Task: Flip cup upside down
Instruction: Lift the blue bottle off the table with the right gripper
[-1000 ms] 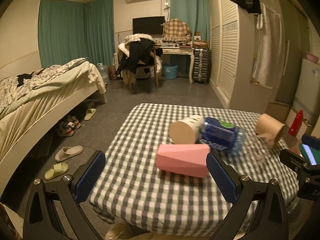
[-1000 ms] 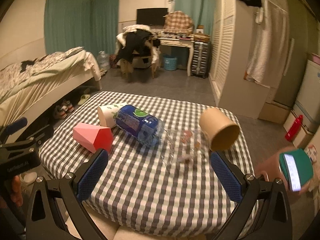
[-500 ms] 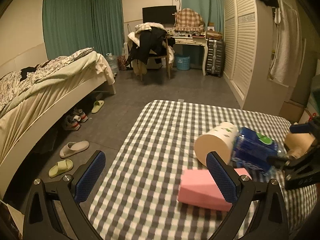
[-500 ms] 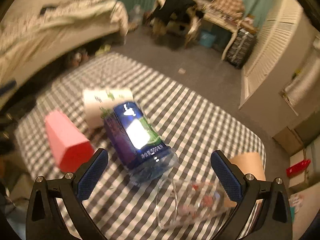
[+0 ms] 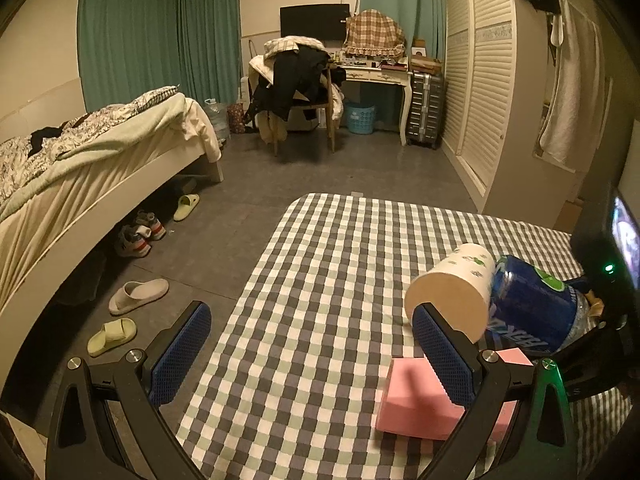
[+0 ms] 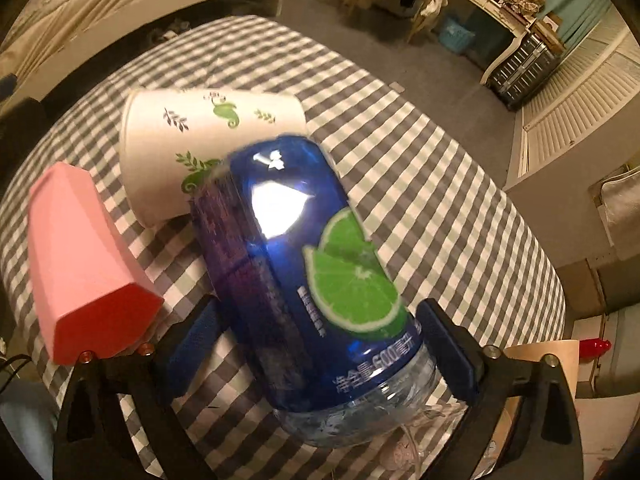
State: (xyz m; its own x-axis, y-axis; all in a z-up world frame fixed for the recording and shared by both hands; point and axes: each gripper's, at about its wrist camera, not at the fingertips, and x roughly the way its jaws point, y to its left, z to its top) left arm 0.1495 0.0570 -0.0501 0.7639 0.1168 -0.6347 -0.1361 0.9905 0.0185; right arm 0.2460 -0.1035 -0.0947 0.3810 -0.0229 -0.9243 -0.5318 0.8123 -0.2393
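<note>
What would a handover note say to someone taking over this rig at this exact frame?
Left gripper: open, holding nothing, over the checkered table.
Right gripper: open, its fingers either side of the blue bottle; not clamped as far as visible.
White paper cup lies on its side against the bottle; pink cup also lies on its side nearby.
Done: no cup flipped.
Left: grasp a cup and set it mouth down.

Blue-labelled cup (image 6: 308, 280) on its side

dim bedroom (image 5: 120, 152), teal curtains (image 5: 132, 40)
</note>
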